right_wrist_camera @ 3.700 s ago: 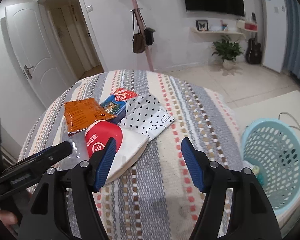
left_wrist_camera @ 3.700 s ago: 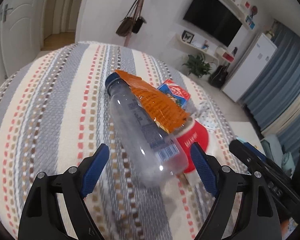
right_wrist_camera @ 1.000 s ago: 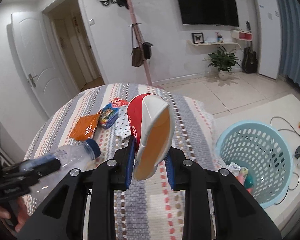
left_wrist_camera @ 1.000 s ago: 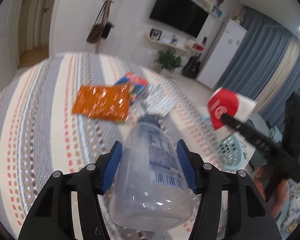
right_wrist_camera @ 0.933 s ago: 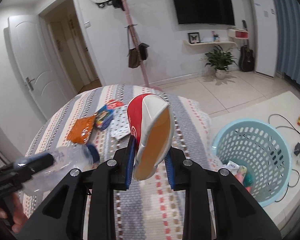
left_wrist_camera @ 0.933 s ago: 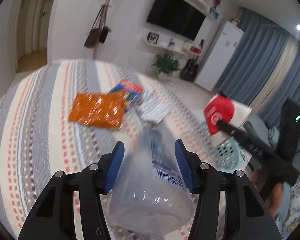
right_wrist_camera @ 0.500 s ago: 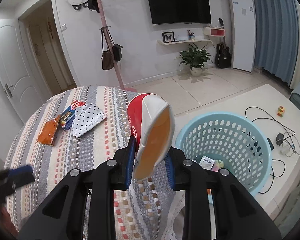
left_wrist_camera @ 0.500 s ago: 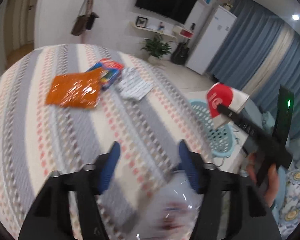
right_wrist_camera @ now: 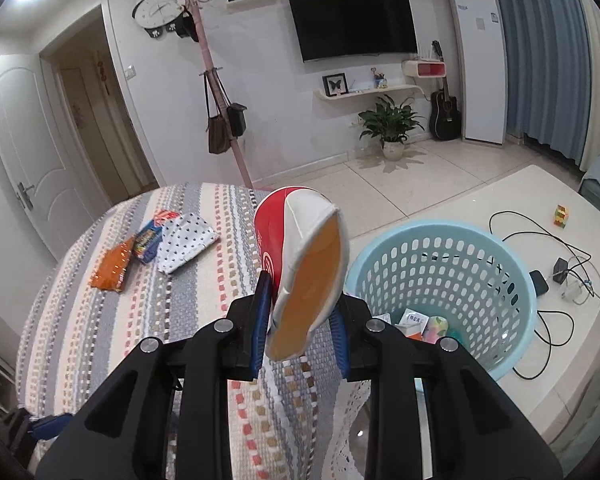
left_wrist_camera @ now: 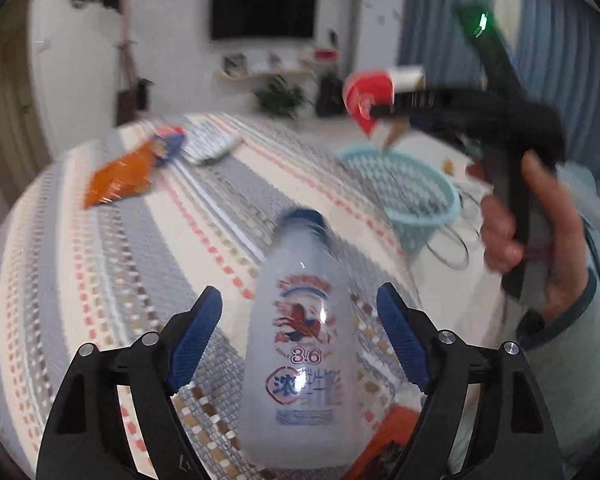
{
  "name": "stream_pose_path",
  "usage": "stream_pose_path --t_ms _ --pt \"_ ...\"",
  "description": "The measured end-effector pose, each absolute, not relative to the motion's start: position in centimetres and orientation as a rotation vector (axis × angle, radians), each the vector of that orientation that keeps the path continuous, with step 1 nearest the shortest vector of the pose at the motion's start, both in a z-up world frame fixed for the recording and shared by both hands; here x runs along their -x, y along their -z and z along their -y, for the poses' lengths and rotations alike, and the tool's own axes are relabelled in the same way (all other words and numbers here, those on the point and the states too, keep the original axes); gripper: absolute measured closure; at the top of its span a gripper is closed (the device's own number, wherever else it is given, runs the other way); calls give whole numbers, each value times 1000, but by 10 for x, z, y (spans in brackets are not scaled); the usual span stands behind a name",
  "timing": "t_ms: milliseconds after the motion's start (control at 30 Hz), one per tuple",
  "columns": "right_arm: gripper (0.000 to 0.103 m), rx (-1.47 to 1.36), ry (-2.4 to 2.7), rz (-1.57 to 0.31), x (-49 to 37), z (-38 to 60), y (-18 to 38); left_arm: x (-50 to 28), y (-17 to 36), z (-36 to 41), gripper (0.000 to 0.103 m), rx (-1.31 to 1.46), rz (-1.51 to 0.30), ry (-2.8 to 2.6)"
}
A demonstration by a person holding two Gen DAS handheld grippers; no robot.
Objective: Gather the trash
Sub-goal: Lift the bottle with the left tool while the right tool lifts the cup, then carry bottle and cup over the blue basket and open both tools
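Note:
A clear plastic bottle [left_wrist_camera: 300,352] with a blue cap lies lengthwise between the fingers of my left gripper [left_wrist_camera: 298,296]. Its jaws are opening, and a gap shows on each side of the bottle. My right gripper [right_wrist_camera: 300,300] is shut on a crushed red-and-white paper cup [right_wrist_camera: 300,248], held over the table edge next to the light blue basket [right_wrist_camera: 440,240]. In the left wrist view the right gripper [left_wrist_camera: 380,112] holds the cup [left_wrist_camera: 366,88] above the basket [left_wrist_camera: 420,196], a hand around its handle.
On the striped tablecloth [right_wrist_camera: 100,340] lie an orange packet [right_wrist_camera: 112,266], a blue-and-red box [right_wrist_camera: 150,236] and a polka-dot pouch [right_wrist_camera: 184,242]. The basket holds several wrappers. Cables and a phone lie on the floor to its right. An orange item [left_wrist_camera: 384,440] shows under my left gripper.
My left jaws have widened off the bottle and the hand has swung toward the basket while rolling. The right gripper has carried the cup closer to the basket, still shut on it.

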State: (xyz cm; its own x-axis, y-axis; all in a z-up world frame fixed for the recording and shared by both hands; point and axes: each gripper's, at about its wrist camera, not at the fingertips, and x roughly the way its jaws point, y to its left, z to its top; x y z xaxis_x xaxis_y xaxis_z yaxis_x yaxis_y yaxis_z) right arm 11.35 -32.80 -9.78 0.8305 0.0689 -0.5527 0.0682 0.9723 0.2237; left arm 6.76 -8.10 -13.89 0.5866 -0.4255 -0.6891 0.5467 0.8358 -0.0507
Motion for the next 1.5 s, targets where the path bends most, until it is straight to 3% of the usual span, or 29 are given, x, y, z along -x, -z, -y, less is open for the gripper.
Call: stream_pose_path --t_ms 67,300,467,733,1033,1433,1500 --pt "78 -237 -1 -585 -110 329 95 -75 148 80 27 -195 -804 566" --pt "78 -251 21 -573 -99 342 91 -79 156 80 48 -146 -859 580" --pt "78 -267 33 -554 -93 350 84 -81 151 82 49 -100 -848 580" --pt "78 -272 91 -494 -86 372 66 -106 100 105 49 -55 -729 615" --pt "78 -387 260 -565 -94 440 98 -169 58 213 49 -76 -684 759" --pt "75 -510 365 -712 -120 501 155 -231 102 338 48 -91 -839 852" --pt "65 -507 364 -716 -122 504 157 -234 107 340 38 -75 -839 850"
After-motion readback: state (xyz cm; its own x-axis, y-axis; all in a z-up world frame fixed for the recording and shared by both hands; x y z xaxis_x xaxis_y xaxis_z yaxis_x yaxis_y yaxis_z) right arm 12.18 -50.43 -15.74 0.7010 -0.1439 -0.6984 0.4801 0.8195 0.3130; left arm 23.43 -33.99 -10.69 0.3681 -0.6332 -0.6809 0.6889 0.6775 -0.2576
